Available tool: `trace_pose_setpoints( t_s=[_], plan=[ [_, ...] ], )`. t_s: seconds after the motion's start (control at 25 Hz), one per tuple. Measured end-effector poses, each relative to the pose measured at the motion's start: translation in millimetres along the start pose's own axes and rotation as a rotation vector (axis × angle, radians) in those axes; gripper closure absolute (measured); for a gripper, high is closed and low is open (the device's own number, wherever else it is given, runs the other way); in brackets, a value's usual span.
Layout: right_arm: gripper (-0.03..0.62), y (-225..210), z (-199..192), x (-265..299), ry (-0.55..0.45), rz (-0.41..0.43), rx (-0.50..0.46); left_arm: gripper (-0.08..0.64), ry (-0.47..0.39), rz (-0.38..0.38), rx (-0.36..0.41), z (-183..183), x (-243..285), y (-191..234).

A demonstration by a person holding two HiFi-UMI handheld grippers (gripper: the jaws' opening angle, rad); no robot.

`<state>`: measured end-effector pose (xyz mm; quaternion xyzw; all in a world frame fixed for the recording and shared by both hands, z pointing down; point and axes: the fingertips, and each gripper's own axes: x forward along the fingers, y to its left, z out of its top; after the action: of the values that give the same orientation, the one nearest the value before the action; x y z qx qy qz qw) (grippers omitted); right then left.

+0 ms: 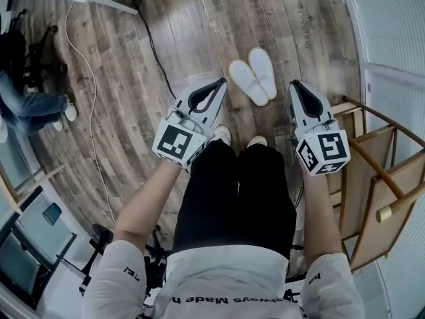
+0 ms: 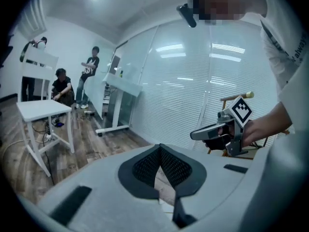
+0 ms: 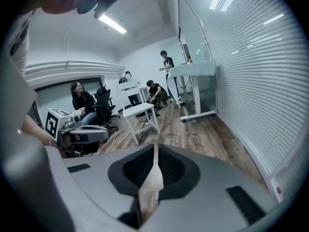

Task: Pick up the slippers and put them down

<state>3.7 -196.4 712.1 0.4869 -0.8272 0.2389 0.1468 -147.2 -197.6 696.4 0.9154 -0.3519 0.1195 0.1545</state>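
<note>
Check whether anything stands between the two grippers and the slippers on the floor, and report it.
Nothing visible does. The slippers lie side by side on bare wood floor, and the head view shows them between the left gripper and the right gripper, both shut and empty. The wooden rack stands off to the right, outside that path.
</note>
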Motion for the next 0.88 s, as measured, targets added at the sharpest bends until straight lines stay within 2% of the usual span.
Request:
trace_pose_setpoints(
  t_s=[0.2, 0.4, 0.68, 0.88],
  plan=[
    [0.560, 39.4, 99.8, -59.4, -0.051, 0.004, -0.029, 0.549, -0.034, 0.006, 0.033, 108.9, -48.9, -27.1],
    [0.560, 73.4, 191.4, -122.9, -0.094, 0.011, -0.070, 0.549, -0.077, 0.025, 0.013, 211.3, -93.6, -53.3],
    [0.560, 111.7, 303.8, -208.0, -0.156, 0.017, -0.138, 0.549, -0.113, 0.034, -0.018, 321.0, -144.8, -107.7],
    [0.560, 154.2, 370.2, -267.9, -0.182, 0.041, -0.137, 0.549, -0.117, 0.048, -0.012, 396.8, -184.5, -146.4]
  ],
)
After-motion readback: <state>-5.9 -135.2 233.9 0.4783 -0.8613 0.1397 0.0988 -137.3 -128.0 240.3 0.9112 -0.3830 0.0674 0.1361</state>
